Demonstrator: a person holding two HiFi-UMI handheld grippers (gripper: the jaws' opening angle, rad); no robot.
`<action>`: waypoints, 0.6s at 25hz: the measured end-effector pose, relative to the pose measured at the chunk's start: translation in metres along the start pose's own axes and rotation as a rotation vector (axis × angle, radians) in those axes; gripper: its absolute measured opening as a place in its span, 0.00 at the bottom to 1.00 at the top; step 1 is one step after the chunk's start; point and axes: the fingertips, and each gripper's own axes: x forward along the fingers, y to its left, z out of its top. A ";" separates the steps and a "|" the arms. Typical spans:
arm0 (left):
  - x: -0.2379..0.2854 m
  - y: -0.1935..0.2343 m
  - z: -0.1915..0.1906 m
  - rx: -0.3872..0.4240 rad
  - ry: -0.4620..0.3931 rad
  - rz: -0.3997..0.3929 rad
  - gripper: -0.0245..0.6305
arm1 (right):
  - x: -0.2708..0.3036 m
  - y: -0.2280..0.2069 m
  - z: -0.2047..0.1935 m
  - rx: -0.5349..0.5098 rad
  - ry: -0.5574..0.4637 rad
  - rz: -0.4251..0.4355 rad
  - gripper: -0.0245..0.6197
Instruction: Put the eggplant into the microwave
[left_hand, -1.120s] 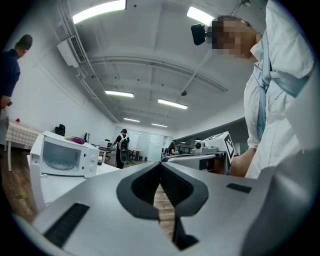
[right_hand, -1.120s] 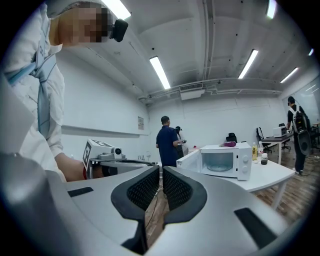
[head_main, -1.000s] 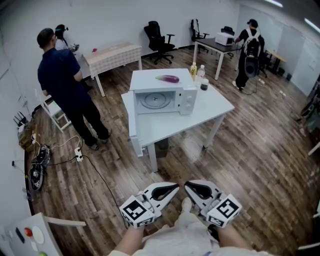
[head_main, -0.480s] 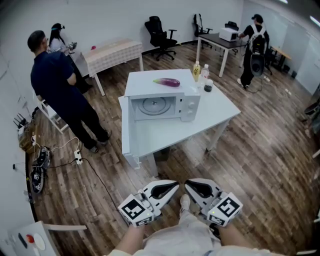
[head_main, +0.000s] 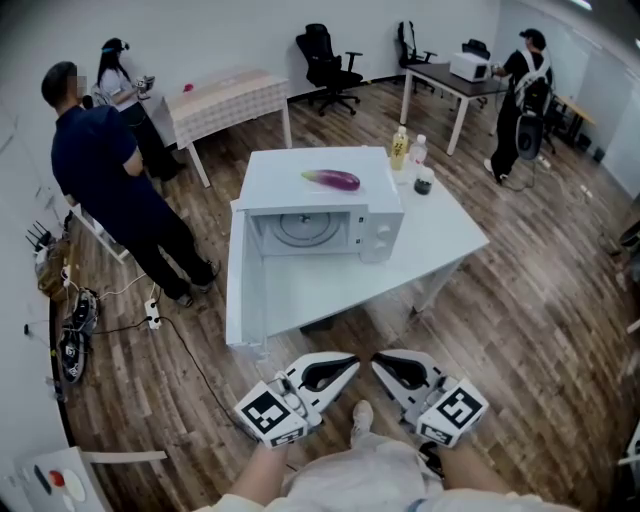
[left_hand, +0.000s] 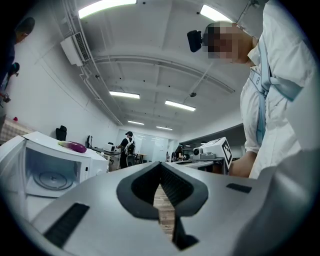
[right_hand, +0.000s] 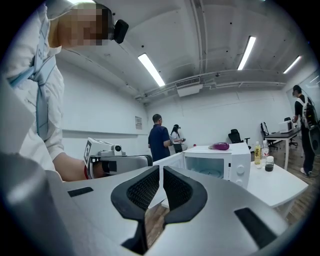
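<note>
Eggplant (head_main: 332, 179), atop the open microwave (head_main: 290, 175) at twelve o'clock, has been brought nearer; left hand-held gripper (head_main: 345, 364) and right hand-held gripper (head_main: 382, 364) are pressed together, empty; grasping remains.

Quick tally from where I'm standing: one microwave (head_main: 380, 228), one eggplant (head_main: 332, 179), two grippers (left gripper (head_main: 350, 362), right gripper (head_main: 380, 360)). Three tables: white table (head_main: 440, 240), checkered table (head_main: 225, 100), dark desk (head_main: 440, 75). Two black office chairs, near chair (head_main: 325, 55) and far chair (head_main: 410, 40). Two bottles, yellow bottle (head_main: 400, 148) and clear bottle (head_main: 417, 155), plus one dark jar (head_main: 424, 183). Four people: blue-shirt person (head_main: 100, 170), far-corner person (head_main: 115, 78), backpack person (head_main: 525, 90), and the gripper holder (head_main: 370, 475).
</note>
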 end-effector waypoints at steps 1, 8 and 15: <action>0.006 0.006 0.000 0.000 0.005 0.004 0.04 | 0.002 -0.008 0.003 -0.002 0.003 0.007 0.09; 0.048 0.035 0.008 0.011 0.000 0.033 0.04 | 0.010 -0.057 0.020 -0.013 0.000 0.054 0.09; 0.079 0.057 0.014 0.029 -0.011 0.080 0.04 | 0.012 -0.093 0.030 -0.013 -0.009 0.112 0.09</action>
